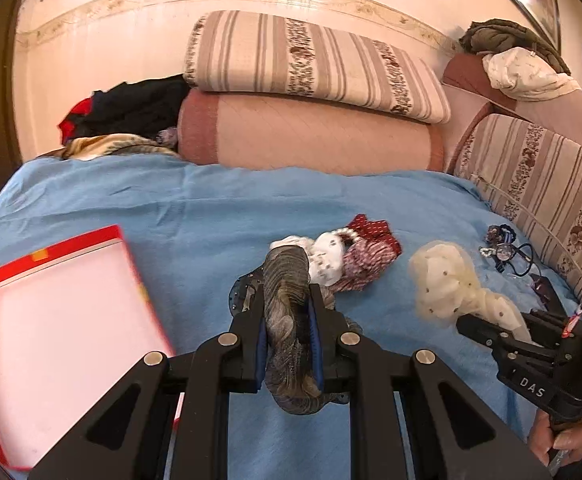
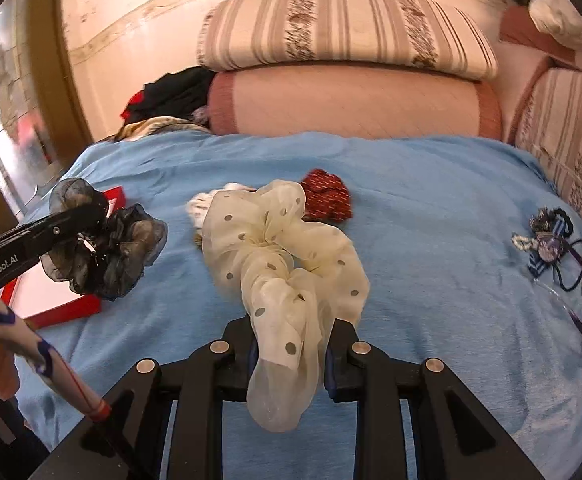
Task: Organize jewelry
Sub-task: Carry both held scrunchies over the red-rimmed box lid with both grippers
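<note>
Scrunchies (image 1: pixel 287 320) (image 2: pixel 287 272) trail below both grippers (image 1: pixel 289 312) (image 2: pixel 291 344), ends cut off.

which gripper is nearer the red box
Left. The left gripper, shut on a dark scrunchie, hangs just beside the red box. The right gripper, shut on a cream scrunchie, is farther off across the blue sheet.
</note>
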